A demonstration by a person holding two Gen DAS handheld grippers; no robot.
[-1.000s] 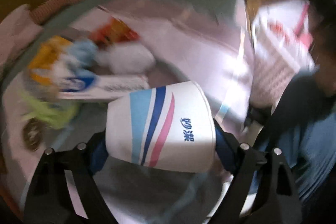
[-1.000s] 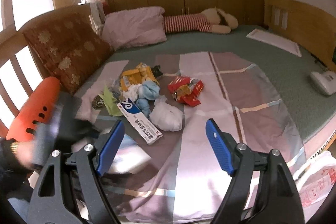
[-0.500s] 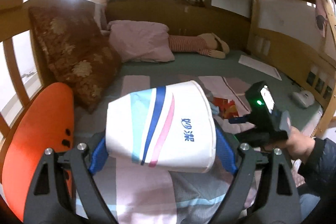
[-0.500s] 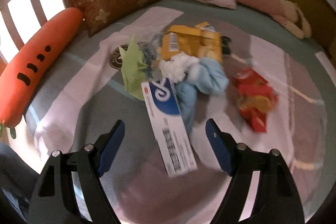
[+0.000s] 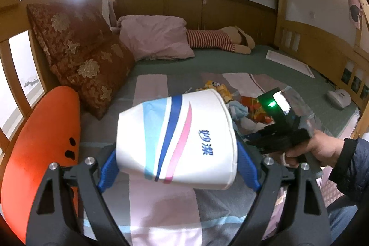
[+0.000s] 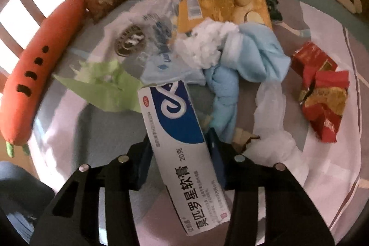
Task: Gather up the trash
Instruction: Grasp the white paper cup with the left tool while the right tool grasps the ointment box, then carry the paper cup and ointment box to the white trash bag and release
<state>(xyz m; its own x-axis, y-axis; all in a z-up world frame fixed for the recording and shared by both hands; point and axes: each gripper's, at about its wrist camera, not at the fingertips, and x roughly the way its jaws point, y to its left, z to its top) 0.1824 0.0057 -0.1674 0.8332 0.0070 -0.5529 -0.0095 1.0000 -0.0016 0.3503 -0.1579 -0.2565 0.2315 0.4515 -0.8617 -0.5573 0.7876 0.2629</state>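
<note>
The paper cup [image 5: 177,140] hides much of the trash pile behind it; the carrot plush [image 5: 39,153] is cut off at the frame's edge

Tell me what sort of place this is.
Most likely a bedroom: a bed with a wooden slatted frame, a pale pink pillow, and a striped stuffed toy lying at its far end.

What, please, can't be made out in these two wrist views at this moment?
- Left wrist view: the paper cup hides most of the trash pile and the right gripper's fingers.
- Right wrist view: the ointment box covers the inner faces of the fingers, so contact is unclear.
- Right wrist view: the round dark item under clear plastic is too blurred to identify.
</note>
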